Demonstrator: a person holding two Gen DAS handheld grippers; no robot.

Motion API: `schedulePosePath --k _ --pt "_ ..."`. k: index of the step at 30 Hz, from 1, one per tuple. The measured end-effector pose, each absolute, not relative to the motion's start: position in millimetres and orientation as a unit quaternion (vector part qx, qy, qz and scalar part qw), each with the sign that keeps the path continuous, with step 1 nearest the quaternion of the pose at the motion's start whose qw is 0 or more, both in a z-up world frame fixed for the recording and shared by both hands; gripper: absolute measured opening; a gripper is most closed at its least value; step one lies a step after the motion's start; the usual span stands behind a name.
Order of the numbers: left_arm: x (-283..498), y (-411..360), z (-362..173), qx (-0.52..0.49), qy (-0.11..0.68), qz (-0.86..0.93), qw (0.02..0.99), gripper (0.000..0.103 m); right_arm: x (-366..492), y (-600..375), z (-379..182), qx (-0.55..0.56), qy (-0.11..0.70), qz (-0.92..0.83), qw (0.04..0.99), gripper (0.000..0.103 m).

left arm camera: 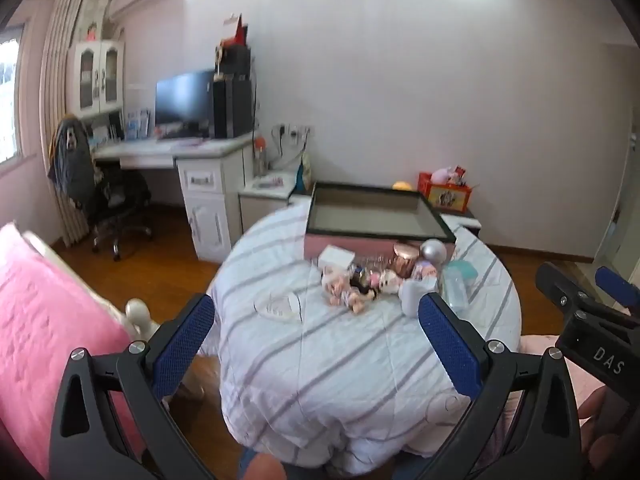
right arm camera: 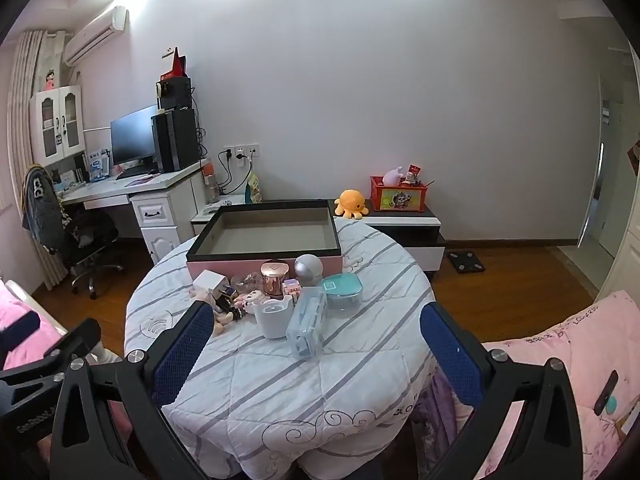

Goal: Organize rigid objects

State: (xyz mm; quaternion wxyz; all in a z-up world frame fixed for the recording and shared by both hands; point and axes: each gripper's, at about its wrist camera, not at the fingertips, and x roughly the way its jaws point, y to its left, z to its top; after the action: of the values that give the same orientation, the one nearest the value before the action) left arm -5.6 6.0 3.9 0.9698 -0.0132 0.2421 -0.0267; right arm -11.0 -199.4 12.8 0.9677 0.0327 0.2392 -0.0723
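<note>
A pile of small objects lies on the striped round table [right arm camera: 256,376]: a white cup [right arm camera: 272,318], a clear blue case [right arm camera: 306,326], a teal round box [right arm camera: 342,288], a rose-gold jar [right arm camera: 274,278], a silver ball [right arm camera: 308,267], a white box [right arm camera: 209,281] and small figurines [left arm camera: 352,288]. Behind them stands an open pink box with a black rim [right arm camera: 264,236], empty inside. My left gripper [left arm camera: 316,344] is open and empty above the table's near side. My right gripper [right arm camera: 316,352] is open and empty, short of the pile.
A pink bed [left arm camera: 44,320] lies at the left and a pink quilt [right arm camera: 560,360] at the right. A desk with a monitor [right arm camera: 132,140] and a chair [right arm camera: 80,240] stand at the back left. A low cabinet with a red box [right arm camera: 398,194] stands behind the table.
</note>
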Motion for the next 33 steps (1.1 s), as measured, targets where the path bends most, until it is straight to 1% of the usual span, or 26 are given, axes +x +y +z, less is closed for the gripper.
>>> schedulePosePath --k 9,17,33 --pt "-17.4 -3.2 24.5 0.017 0.227 -0.001 0.974 0.103 -22.0 -195.5 28.0 0.030 0.219 -0.072 0.973 0.103" --pt "-24.6 1.8 40.2 -0.008 0.214 -0.012 0.977 0.103 -30.7 -196.7 40.2 0.029 0.198 -0.076 0.977 0.103" --pt "-24.7 -4.4 39.1 0.000 0.217 -0.015 0.976 0.103 -32.7 -195.2 44.5 0.025 0.191 -0.073 0.979 0.103"
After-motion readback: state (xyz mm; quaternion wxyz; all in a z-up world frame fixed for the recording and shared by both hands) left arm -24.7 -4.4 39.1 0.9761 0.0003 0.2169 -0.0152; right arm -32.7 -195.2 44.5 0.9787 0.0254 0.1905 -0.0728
